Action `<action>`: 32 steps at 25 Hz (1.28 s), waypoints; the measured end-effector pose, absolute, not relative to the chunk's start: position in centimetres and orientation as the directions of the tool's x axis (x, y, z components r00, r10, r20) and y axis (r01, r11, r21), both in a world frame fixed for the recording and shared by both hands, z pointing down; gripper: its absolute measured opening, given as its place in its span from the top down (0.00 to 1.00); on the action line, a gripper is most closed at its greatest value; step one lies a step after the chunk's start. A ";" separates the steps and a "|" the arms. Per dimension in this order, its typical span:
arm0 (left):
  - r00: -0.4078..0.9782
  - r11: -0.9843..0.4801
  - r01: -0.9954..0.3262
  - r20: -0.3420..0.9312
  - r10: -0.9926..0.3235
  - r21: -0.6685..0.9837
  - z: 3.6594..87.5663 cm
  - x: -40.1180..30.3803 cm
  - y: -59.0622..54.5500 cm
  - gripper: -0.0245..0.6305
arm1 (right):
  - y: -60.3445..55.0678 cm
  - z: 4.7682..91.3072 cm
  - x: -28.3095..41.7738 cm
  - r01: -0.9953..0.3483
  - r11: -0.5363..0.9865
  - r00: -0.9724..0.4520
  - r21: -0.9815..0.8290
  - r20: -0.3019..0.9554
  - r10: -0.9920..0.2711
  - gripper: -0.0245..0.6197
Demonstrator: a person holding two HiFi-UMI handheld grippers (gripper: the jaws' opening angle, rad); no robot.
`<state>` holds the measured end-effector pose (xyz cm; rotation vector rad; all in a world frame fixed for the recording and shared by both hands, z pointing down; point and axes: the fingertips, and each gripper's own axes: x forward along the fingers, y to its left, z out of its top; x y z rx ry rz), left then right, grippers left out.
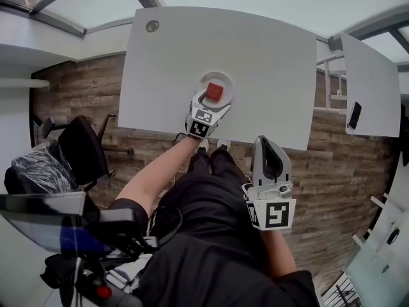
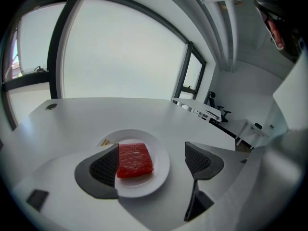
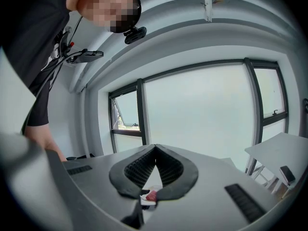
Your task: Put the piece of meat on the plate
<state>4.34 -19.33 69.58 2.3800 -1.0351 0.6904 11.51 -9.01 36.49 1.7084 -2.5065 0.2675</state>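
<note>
A red slab of meat point(image 1: 215, 92) lies flat on a small white plate point(image 1: 224, 79) near the front edge of the white table point(image 1: 268, 50). My left gripper point(image 1: 212, 103) hovers just in front of the plate, open. In the left gripper view the meat point(image 2: 134, 159) rests on the plate point(image 2: 161, 173); the left pad point(image 2: 107, 165) stands beside it without touching, and the gripper point(image 2: 153, 161) holds nothing. My right gripper point(image 1: 269, 164) hangs off the table's near edge over the person's lap, shut and empty. In the right gripper view its tips point(image 3: 155, 149) meet.
A round cable hole point(image 1: 152, 25) sits at the table's far left corner. A second white desk point(image 1: 370, 88) with a dark phone point(image 1: 354, 115) stands to the right. A black office chair point(image 1: 83, 149) is on the wooden floor at left.
</note>
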 end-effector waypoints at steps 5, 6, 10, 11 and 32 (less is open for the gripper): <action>0.638 -0.615 -0.747 0.533 -0.556 0.253 66.2 4.3 -18.5 0.33 | -8.6 36.0 11.0 -0.924 0.373 -0.381 -0.081 0.159 -0.911 0.95; 0.650 -0.615 -0.741 0.519 -0.555 0.270 65.6 4.2 -18.1 0.33 | -8.6 36.0 10.9 -0.923 0.377 -0.384 -0.075 0.154 -0.910 0.96; 0.680 -0.626 -0.722 0.473 -0.560 0.297 63.5 3.7 -15.7 0.34 | -8.4 35.7 11.2 -0.925 0.376 -0.381 -0.062 0.140 -0.914 0.96; 0.684 -0.629 -0.719 0.459 -0.567 0.296 62.8 3.4 -15.1 0.38 | -8.4 35.5 11.2 -0.925 0.376 -0.380 -0.059 0.134 -0.915 0.95; 0.579 -0.545 -0.814 0.206 -0.789 0.202 44.3 -3.3 -7.9 0.94 | -7.2 33.0 6.0 -0.873 0.482 -0.486 -0.073 0.041 -0.873 0.95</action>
